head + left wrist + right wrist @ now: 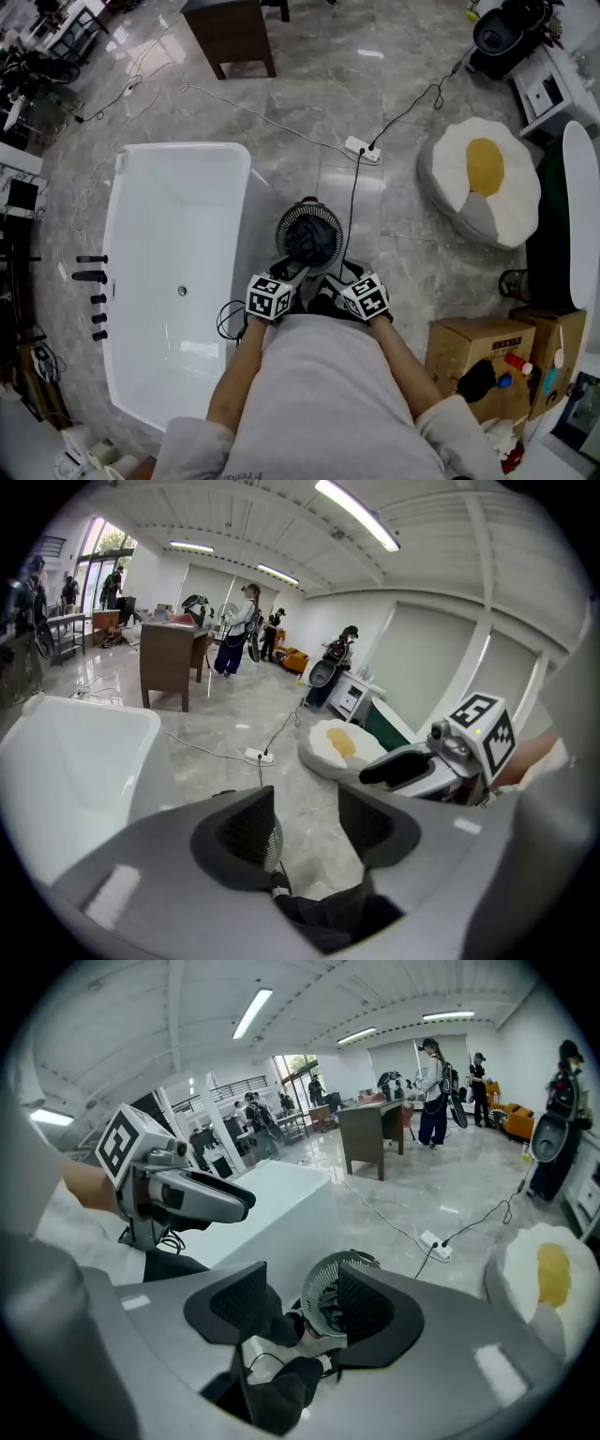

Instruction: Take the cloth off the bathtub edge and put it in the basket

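Note:
A round mesh basket (281,230) stands on the floor by the right side of the white bathtub (178,234), with a dark cloth (309,242) lying inside it. My left gripper (289,279) and right gripper (345,281) hover side by side just on my side of the basket, close to my body. In the left gripper view the left gripper (305,822) is open, with only floor and a sliver of basket (269,841) between its jaws. The right gripper (300,1307) is open too, looking down at the basket (314,1283) and the cloth (328,1303).
A white power strip (362,148) and its cables run across the floor beyond the basket. An egg-shaped cushion (483,183) lies at the right, with cardboard boxes (478,352) nearer me. A dark wooden cabinet (230,33) stands far back. Black tap fittings (94,277) line the tub's left rim.

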